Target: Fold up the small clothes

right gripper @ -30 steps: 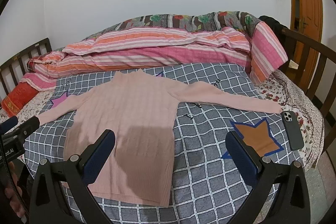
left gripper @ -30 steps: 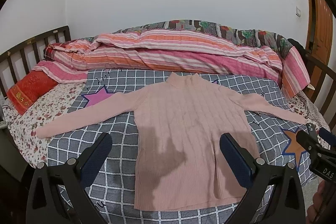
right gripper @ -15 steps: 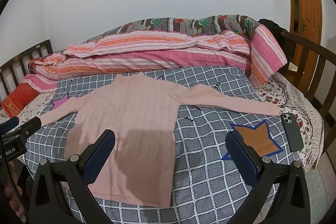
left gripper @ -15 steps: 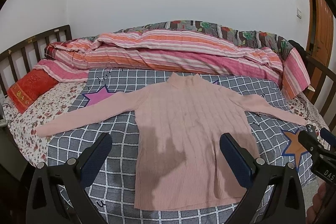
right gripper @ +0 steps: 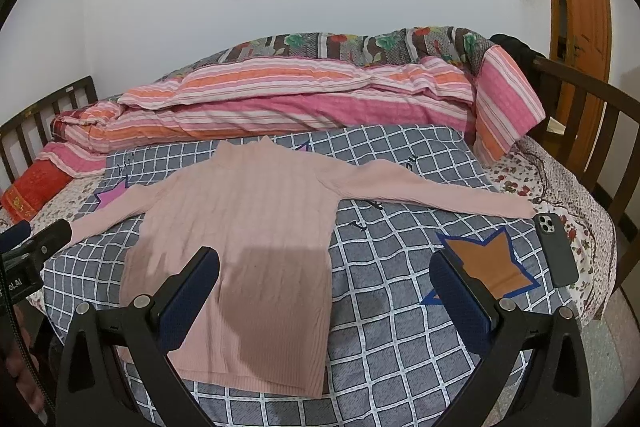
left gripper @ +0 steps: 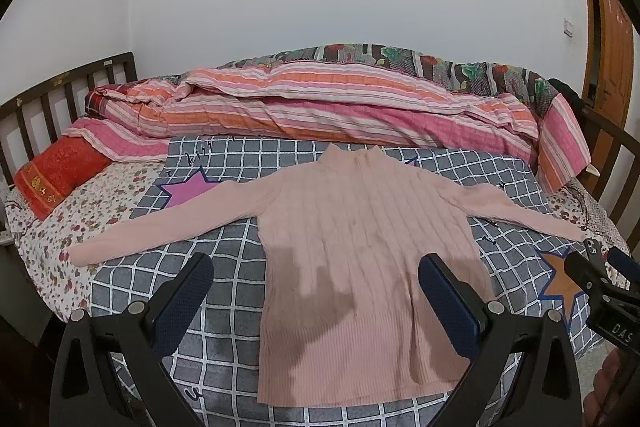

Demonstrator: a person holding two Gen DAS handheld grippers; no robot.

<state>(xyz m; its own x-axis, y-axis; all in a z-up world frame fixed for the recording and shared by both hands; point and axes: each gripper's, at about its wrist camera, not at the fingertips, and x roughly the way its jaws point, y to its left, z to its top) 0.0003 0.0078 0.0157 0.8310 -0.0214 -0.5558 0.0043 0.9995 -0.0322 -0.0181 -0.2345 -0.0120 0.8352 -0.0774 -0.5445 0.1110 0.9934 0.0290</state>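
A pink ribbed sweater (left gripper: 360, 247) lies flat and face up on the grey checked bed cover (left gripper: 224, 239), both sleeves spread out sideways. It also shows in the right wrist view (right gripper: 248, 227). My left gripper (left gripper: 316, 275) is open and empty, held above the sweater's lower half. My right gripper (right gripper: 326, 275) is open and empty, over the sweater's right edge and the cover beside it. Each gripper appears at the edge of the other's view: the right one (left gripper: 600, 291), the left one (right gripper: 36, 251).
A rolled striped quilt (left gripper: 340, 111) lies along the far side of the bed. A red pillow (left gripper: 56, 167) sits far left. A dark phone (right gripper: 557, 251) lies by the right sleeve's cuff. Wooden bed rails (right gripper: 600, 131) stand at both ends; a door (right gripper: 580, 7) is right.
Both cameras have drifted slightly, back and a little upward; the sweater sits a bit lower in view. The sweater itself has not moved and both grippers stay open.
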